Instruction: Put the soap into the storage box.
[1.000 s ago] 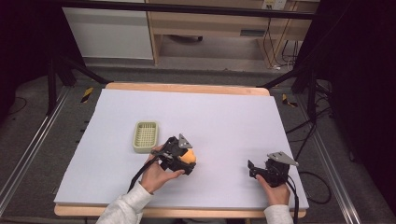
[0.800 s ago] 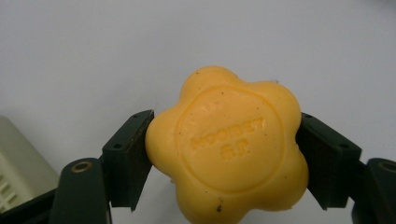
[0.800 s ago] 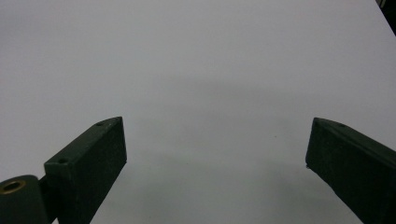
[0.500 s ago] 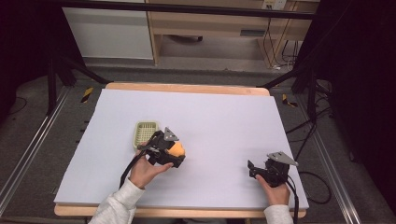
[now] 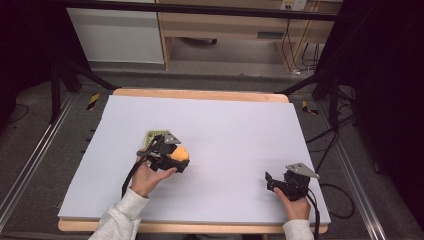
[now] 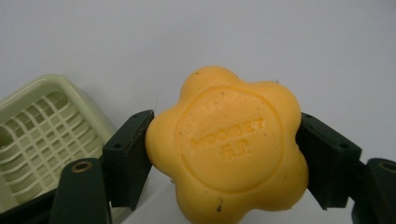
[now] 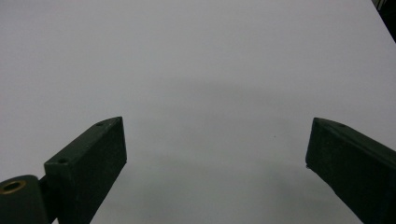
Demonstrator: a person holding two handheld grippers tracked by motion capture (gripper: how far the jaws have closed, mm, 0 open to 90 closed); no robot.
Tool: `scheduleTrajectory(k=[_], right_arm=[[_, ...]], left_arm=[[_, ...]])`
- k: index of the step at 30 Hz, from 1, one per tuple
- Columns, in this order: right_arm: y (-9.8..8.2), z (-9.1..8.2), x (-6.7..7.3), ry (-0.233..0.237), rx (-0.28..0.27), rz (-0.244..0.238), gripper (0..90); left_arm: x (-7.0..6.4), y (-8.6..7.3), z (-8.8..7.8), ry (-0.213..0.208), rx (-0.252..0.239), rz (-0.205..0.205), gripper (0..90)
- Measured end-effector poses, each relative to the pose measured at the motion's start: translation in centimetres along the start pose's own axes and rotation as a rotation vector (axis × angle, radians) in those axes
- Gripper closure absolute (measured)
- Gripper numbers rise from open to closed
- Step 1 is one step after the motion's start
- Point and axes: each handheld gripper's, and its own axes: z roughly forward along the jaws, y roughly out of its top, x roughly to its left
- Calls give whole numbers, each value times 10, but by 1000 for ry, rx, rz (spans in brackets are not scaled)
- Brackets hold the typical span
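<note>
The desk (image 5: 240, 130) carries a pale green slatted soap dish (image 5: 154, 136), the landmark here. A second ago the left gripper (image 5: 172, 159) sat well to the right of the dish; it has since swung in and now hovers at the dish's near right edge. Its fingers (image 6: 126, 154) are clenched on a yellow flower-shaped soap (image 6: 229, 149), held just beside the dish, not yet over its grid. That suggests the soap is about to be set in the dish. Far right of the dish, the right gripper (image 5: 280, 182) has stayed put, fingers (image 7: 88, 163) spread and empty.
</note>
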Motion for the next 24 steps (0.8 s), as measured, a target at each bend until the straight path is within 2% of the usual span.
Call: scheduleTrajectory(k=[8,10,24], right_arm=[[0,0,0,2,3,-3,56],[0,0,0,2,3,-3,56],[0,0,1,5,6,-1,56]], left_arm=[[17,-2,-5,11,-6,-38,263],[25,-3,-7,18,-10,-62,263],[52,-6,-6,59,-5,-121,263]])
